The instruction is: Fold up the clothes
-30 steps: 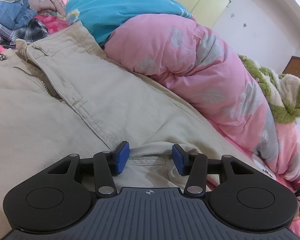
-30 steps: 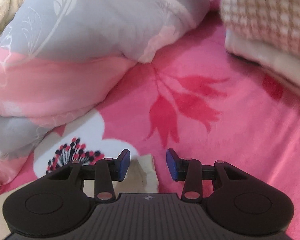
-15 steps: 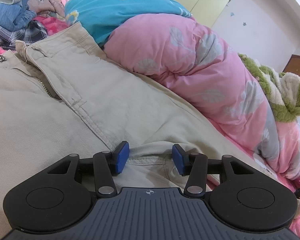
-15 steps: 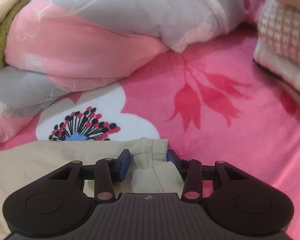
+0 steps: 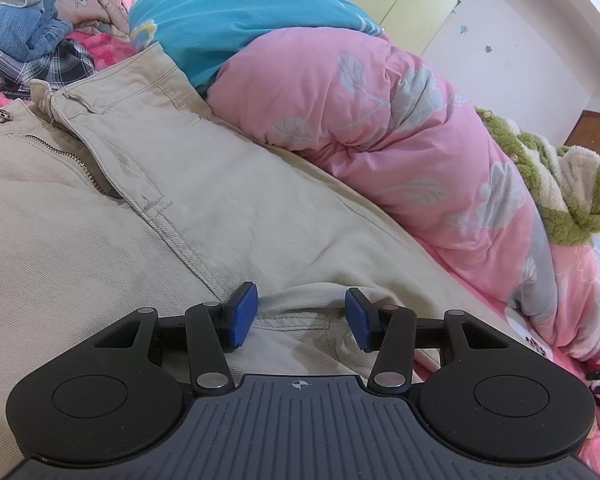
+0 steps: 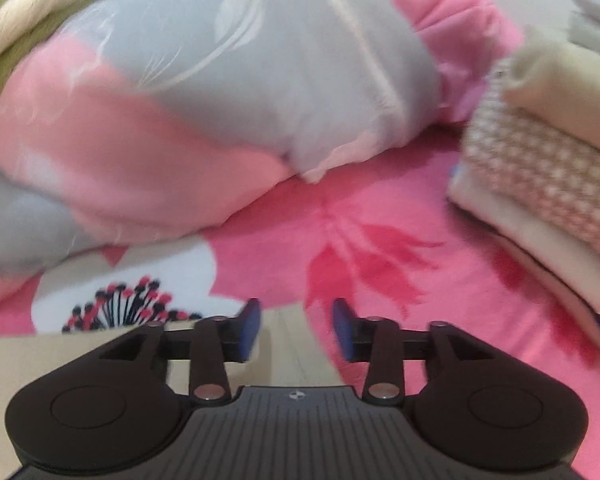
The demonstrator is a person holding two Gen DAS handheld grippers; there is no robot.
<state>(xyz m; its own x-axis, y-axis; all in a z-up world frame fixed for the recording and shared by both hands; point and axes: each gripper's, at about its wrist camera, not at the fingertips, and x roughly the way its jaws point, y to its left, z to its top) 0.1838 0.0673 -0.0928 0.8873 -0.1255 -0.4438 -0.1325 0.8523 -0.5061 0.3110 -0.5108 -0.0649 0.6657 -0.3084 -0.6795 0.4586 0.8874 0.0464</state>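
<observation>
1. Half a second ago the right tool point(image 6: 294, 328) had a bunched hem of the beige trousers point(image 5: 228, 216) pressed between its pads; now the cloth lies flat under the opening jaws, the pads stand clear of it, and the view has swung and blurred. The left tool point(image 5: 300, 318) has not shifted.
2. The trousers lie spread on the bed, waistband, zip and metal button far ahead and to the left of the left tool, one leg end directly beneath the right tool.
3. The left tool is half open; a raised ridge of trouser cloth sits between its blue pads point(image 5: 244, 316), and the pads seem to touch its sides without a clear squeeze, so I judge it released rather than clenched.
4. Ahead of the right tool is the pink flowered bed cover point(image 6: 380, 248); beyond it the pink and grey quilt point(image 6: 220, 112), and to the right a stack of folded cloth point(image 6: 548, 168).
5. In the left view the same quilt point(image 5: 380, 120) runs along the right edge of the trousers, with a blue cushion point(image 5: 236, 20) behind and a pile of unfolded clothes point(image 5: 28, 32) at far left.
6. Risks, as I judge them: with neither tool gripping firmly, a lift would leave the leg behind; the ridge at the left tool may slip out; and a fold carried toward the quilt could snag or wrinkle against it.
</observation>
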